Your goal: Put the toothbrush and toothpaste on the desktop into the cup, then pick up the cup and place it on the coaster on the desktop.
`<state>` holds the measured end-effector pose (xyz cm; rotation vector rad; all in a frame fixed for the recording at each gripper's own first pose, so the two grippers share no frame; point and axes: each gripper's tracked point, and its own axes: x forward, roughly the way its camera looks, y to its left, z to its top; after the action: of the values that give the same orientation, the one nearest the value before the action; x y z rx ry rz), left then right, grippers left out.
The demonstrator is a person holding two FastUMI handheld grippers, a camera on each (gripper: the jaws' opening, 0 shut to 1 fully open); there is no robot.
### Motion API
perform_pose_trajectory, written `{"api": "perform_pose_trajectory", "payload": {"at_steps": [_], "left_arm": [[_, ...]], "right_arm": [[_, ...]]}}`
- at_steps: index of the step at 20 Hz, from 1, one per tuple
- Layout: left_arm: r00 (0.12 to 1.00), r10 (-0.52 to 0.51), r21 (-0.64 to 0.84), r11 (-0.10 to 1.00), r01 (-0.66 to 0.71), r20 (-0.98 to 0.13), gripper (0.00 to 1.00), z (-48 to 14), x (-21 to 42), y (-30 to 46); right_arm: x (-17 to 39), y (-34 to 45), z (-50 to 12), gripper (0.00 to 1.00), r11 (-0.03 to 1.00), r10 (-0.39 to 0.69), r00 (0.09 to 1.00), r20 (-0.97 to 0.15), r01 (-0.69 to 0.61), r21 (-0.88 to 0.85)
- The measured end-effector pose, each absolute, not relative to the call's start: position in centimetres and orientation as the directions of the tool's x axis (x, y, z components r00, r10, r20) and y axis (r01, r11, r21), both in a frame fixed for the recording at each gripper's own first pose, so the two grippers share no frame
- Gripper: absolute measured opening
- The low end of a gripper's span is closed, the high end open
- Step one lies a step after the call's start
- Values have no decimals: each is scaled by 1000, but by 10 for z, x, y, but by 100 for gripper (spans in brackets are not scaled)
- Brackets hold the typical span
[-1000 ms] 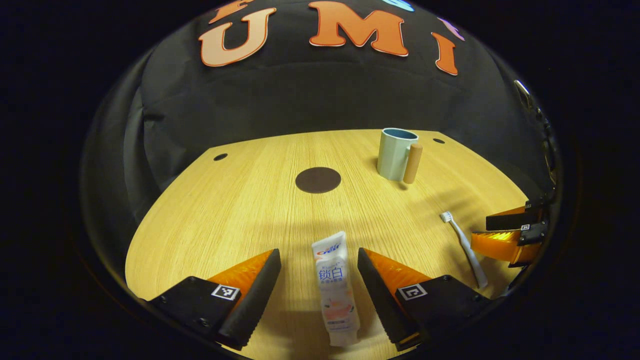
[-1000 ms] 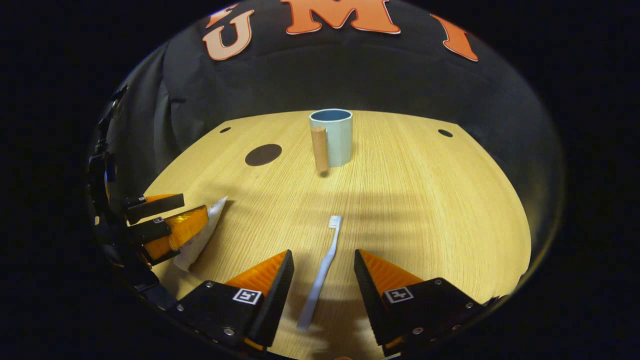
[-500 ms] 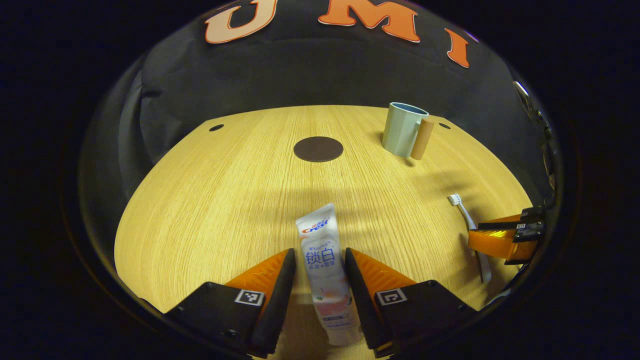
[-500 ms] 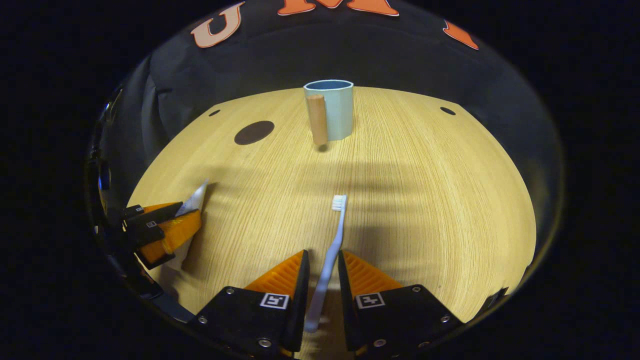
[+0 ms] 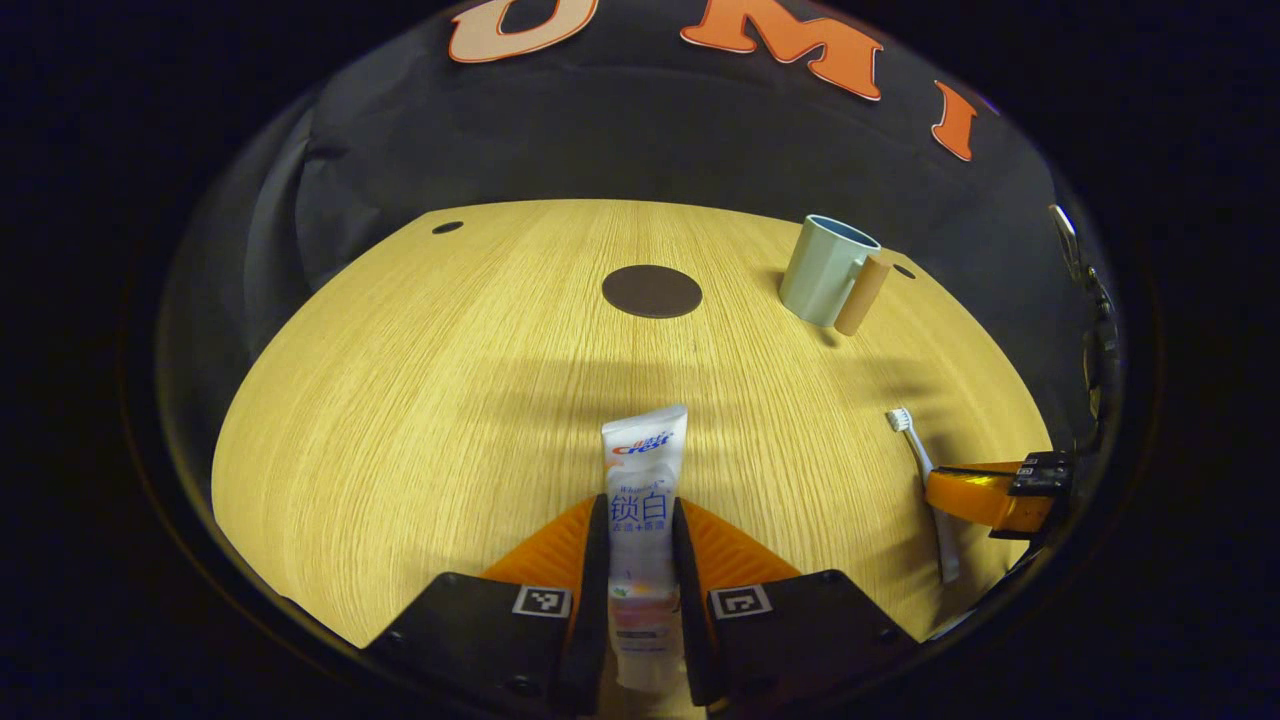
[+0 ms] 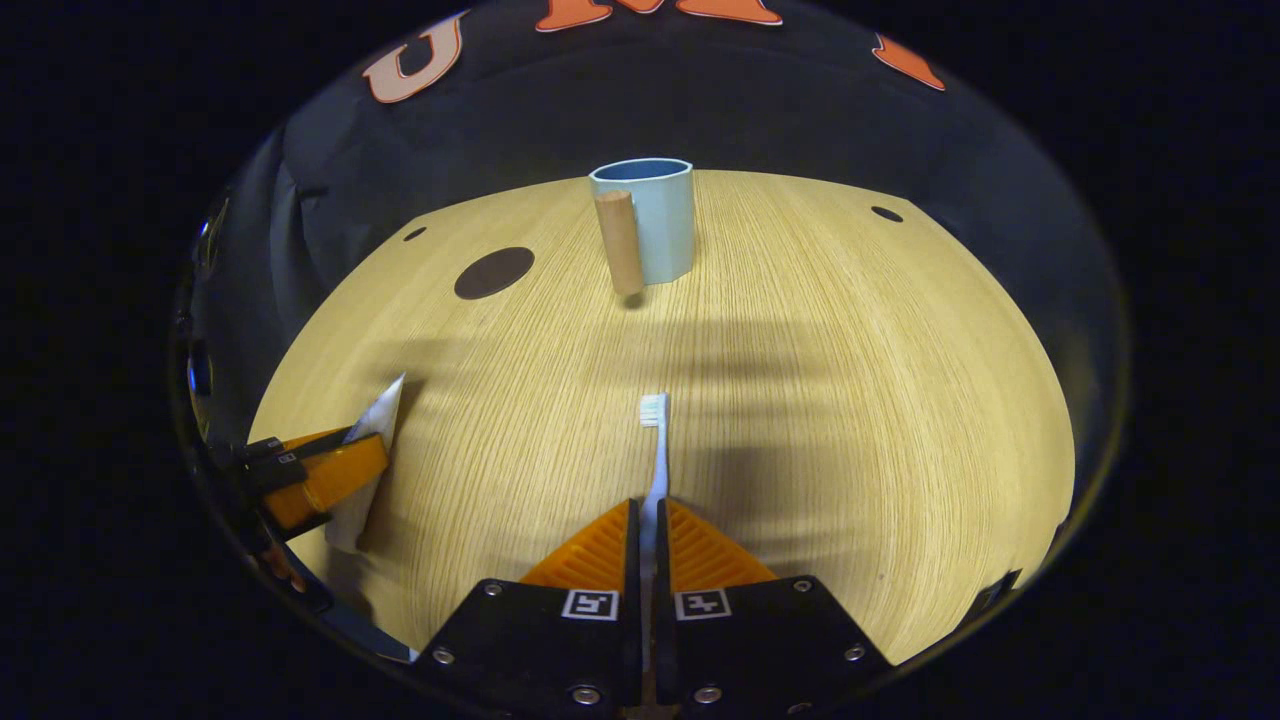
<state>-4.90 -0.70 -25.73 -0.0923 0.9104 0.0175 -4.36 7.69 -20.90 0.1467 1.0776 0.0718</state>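
I see the tabletop [image 5: 400, 400] broad and bare at left of frame. My cup [image 6: 655, 225] stands upper centre, coaster [image 6: 494, 272] to its left. Left tongs [image 5: 640, 570] pinch the toothpaste [image 5: 643, 480]; right tongs [image 6: 647, 545] clamp the toothbrush [image 6: 655, 440].

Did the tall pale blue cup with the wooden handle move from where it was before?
No. In the right gripper view the pale blue cup with the wooden handle stands right of the round dark coaster, as before; only the camera shifted.
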Motion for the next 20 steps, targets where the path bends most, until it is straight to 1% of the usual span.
{"api": "perform_pose_trajectory", "payload": {"at_steps": [1, 6, 7, 8, 14, 20], "left_arm": [[607, -28, -75, 996, -52, -794, 31, -260, -52, -11], [619, -36, -87, 995, -52, -784, 32, -257, -50, -10], [625, -39, -92, 994, -53, -779, 28, -258, -49, -10], [626, -45, -98, 994, -51, -778, 27, -260, -50, -10], [652, -54, -105, 994, -41, -757, 27, -246, -49, -9], [681, -59, -109, 993, -31, -730, 27, -230, -49, -5]], "right_arm": [[-44, 79, -213, 6, 988, 131, 472, -872, 11, 154], [-44, 79, -208, 5, 987, 135, 481, -867, 7, 158], [-42, 79, -205, 5, 986, 140, 487, -862, 9, 165], [-40, 78, -201, 5, 985, 144, 494, -857, 12, 173], [-28, 74, -187, 5, 975, 173, 548, -818, 21, 221], [-5, 66, -158, 5, 963, 198, 640, -743, 13, 268]]}}
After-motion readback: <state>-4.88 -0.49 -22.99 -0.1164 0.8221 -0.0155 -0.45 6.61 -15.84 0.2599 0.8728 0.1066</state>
